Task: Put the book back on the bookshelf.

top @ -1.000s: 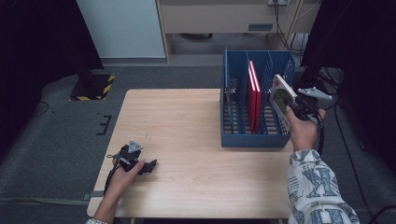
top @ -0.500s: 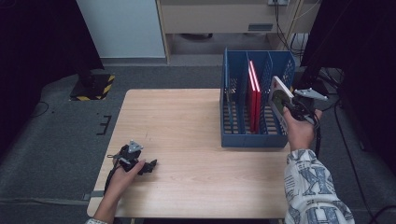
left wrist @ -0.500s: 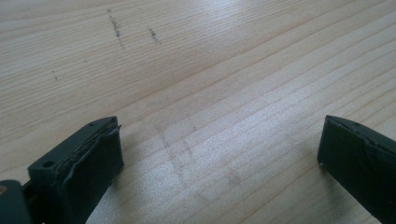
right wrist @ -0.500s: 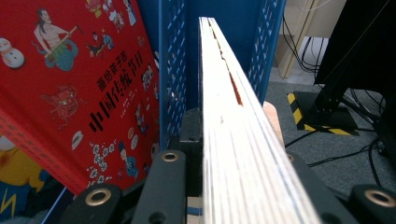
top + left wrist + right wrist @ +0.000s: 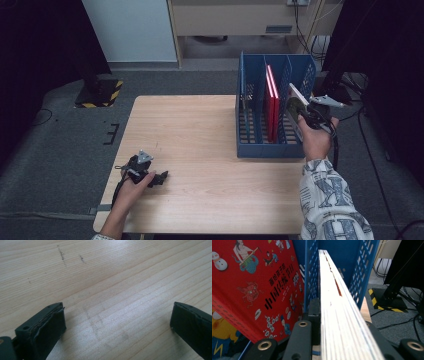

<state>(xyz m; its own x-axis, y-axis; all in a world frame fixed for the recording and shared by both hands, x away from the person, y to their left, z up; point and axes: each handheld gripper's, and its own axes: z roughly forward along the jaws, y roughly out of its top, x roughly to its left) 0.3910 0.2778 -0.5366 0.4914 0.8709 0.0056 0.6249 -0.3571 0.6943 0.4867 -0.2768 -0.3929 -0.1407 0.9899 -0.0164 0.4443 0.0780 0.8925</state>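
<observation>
Right claw (image 5: 304,111) edged book (image 5: 337,315) toward blue rack (image 5: 250,150), still gripping; left claw (image 5: 117,322) open.

High view: overhead from person's side, facing forward-down, far; covers table (image 5: 200,150), rack (image 5: 272,145).
Left gripper view: low, close on tabletop (image 5: 112,285).
Right gripper view: close along book (image 5: 337,315) edge into rack (image 5: 364,270); shares rack with high view.

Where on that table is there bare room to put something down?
Nearly the whole wooden table is bare: the wide stretch from its left edge to the blue rack, and the front strip between the left gripper and the person's sleeve. It is crowded at the right: the rack holds a red book, and the right gripper holds a book at its end slot.
</observation>
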